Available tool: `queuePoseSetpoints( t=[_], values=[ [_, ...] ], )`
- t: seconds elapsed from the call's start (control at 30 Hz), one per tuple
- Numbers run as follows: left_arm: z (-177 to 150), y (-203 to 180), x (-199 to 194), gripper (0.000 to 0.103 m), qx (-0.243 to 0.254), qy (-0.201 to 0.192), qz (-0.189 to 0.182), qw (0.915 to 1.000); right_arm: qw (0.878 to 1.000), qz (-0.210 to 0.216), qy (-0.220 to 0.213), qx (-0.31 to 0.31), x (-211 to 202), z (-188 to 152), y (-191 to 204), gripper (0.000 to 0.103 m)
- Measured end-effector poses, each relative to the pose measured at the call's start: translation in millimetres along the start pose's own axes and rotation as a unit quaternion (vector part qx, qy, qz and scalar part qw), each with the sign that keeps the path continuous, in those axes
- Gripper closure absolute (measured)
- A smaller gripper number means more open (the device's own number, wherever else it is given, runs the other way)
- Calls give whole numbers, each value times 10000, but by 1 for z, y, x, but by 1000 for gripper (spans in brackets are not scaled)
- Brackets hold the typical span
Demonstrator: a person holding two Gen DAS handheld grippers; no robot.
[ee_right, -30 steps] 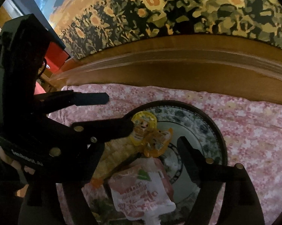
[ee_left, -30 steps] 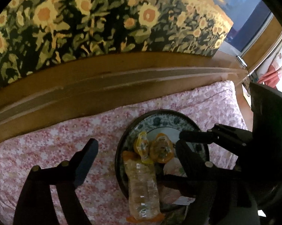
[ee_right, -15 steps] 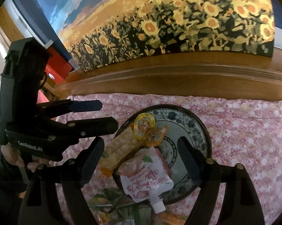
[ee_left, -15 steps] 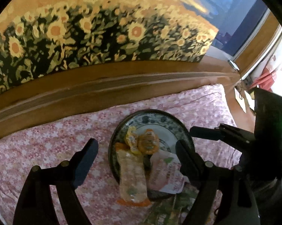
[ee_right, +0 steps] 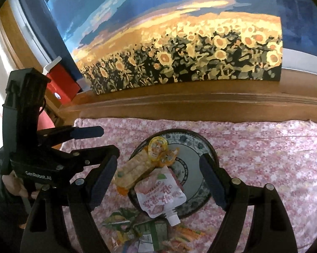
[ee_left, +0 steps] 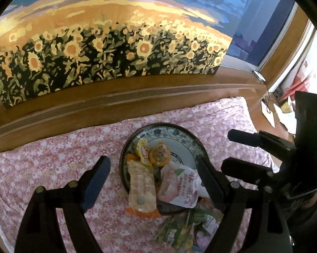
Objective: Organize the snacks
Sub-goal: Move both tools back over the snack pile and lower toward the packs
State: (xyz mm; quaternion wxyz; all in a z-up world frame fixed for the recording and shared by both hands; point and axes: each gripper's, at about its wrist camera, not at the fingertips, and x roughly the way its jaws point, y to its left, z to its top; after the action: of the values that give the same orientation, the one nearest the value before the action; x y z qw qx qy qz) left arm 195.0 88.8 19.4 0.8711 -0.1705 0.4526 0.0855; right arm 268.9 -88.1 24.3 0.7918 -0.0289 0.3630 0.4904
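A blue-patterned plate (ee_left: 173,132) (ee_right: 193,140) lies on a pink floral sheet (ee_left: 42,158). On it rest a yellow jelly cup (ee_left: 143,149) (ee_right: 157,147), an orange jelly cup (ee_left: 159,155), a clear cracker packet (ee_left: 141,187) (ee_right: 133,170) and a pink spouted pouch (ee_left: 179,187) (ee_right: 160,194). My left gripper (ee_left: 153,179) hovers open above the plate's near side, nothing between its fingers. My right gripper (ee_right: 159,177) is open too, holding nothing. In the right wrist view the left gripper (ee_right: 95,141) stands at the left, a hand (ee_right: 12,185) gripping it.
Green and mixed snack packets (ee_left: 186,227) (ee_right: 137,227) lie on the sheet just in front of the plate. A wooden headboard (ee_left: 116,105) with a sunflower painting (ee_left: 107,48) runs behind. A red box (ee_right: 61,84) sits at the far left corner.
Both grippers have drawn back and upward from the plate, so it looks smaller and more of the painting shows. The snacks have stayed where they were. The jaws keep the same width.
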Motion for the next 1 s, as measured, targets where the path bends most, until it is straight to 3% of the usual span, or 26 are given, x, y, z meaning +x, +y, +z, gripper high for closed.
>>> queuePoseSetpoints(
  t=[0.27, 0.57, 1.0],
  values=[
    [-12, -10, -10, 15, 85, -8, 4, 10000, 9997, -249, 1, -3, -10, -12, 6, 21],
    [-45, -17, -10, 15, 173, 235, 37, 9996, 9986, -531, 29, 61, -21, -42, 11, 21],
    [-91, -18, -1, 16, 197, 611, -238, 9977, 9940, -843, 79, 694, -35, -95, -2, 21]
  ],
)
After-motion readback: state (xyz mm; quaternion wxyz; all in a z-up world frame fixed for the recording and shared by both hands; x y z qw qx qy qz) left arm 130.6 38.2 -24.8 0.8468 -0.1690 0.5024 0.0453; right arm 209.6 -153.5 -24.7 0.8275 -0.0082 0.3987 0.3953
